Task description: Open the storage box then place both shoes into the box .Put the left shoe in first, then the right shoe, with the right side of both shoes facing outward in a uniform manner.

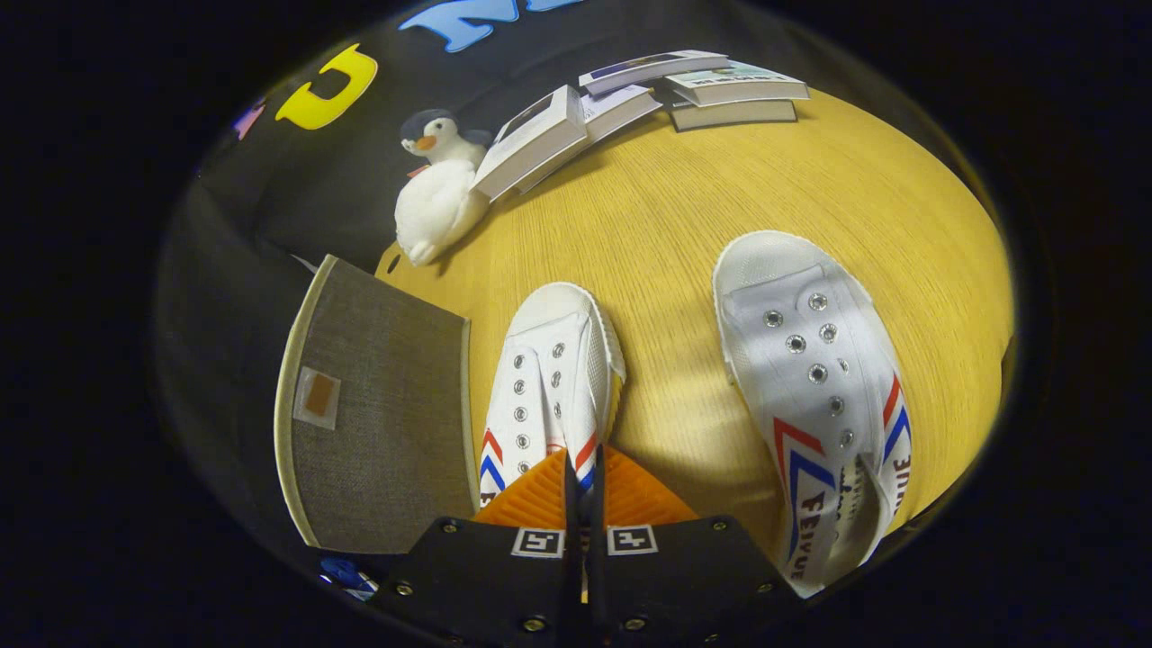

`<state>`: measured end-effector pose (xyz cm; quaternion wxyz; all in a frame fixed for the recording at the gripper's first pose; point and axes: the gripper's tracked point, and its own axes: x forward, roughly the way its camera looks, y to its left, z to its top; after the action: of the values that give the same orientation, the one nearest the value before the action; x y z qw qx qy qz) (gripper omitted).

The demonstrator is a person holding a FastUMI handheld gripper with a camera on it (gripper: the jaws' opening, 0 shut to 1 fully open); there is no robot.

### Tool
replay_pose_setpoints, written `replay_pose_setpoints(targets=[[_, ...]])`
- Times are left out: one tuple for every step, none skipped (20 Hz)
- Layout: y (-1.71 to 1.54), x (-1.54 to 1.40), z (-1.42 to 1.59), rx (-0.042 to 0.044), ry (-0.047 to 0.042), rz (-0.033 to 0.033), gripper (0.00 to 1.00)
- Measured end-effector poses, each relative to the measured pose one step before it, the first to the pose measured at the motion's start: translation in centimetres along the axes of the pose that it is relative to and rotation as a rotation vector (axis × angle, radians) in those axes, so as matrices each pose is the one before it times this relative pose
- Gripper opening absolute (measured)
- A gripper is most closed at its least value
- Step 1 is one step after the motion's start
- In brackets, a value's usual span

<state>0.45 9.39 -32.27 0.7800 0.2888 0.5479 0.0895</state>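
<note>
My gripper (585, 472) hangs above the bench (684, 234) with its orange fingers (535, 499) pressed together, nothing between them. Just ahead of the fingertips, partly under them, lies one white canvas shoe (544, 387); its long axis runs straight away from me, toe pointing ahead, heel end hidden beneath the fingers. The second white shoe (814, 387) lies to the right of it, well apart, toe also away but angled a little leftward. Left of the near shoe, just beside it, sits the grey fabric storage box (378, 414), its lid looking closed, so I judge opening it comes first; the move turns on swinging left from here, and the near shoe sits close to the box's side. Beyond the box a plush penguin (436, 193) leans against tilted books (540, 135), with more stacked books (733, 94) at the bench's far end.
</note>
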Motion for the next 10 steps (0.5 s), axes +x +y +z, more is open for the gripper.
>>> replay_pose_setpoints(targets=[[0.747,-0.363,0.411,0.01390,-0.00543,0.02807,0.03],[0.768,-0.391,0.433,0.01008,-0.00844,0.02154,0.03],[0.643,-0.551,0.363,0.00828,-0.00985,0.01398,0.03],[0.735,-0.413,0.483,-0.00142,-0.00657,0.01221,0.03],[0.842,-0.561,0.440,-0.00242,-0.01421,0.01032,0.03],[0.854,-0.532,0.415,-0.00551,-0.00825,0.01347,0.03],[0.970,-0.558,0.292,-0.00134,-0.00664,0.01488,0.03],[1.037,-0.427,0.452,-0.00095,-0.01013,0.01567,0.03],[1.038,-0.493,0.357,-0.00462,-0.00618,0.01323,0.03],[0.997,-0.340,0.441,-0.00697,-0.00785,0.00975,0.03]])
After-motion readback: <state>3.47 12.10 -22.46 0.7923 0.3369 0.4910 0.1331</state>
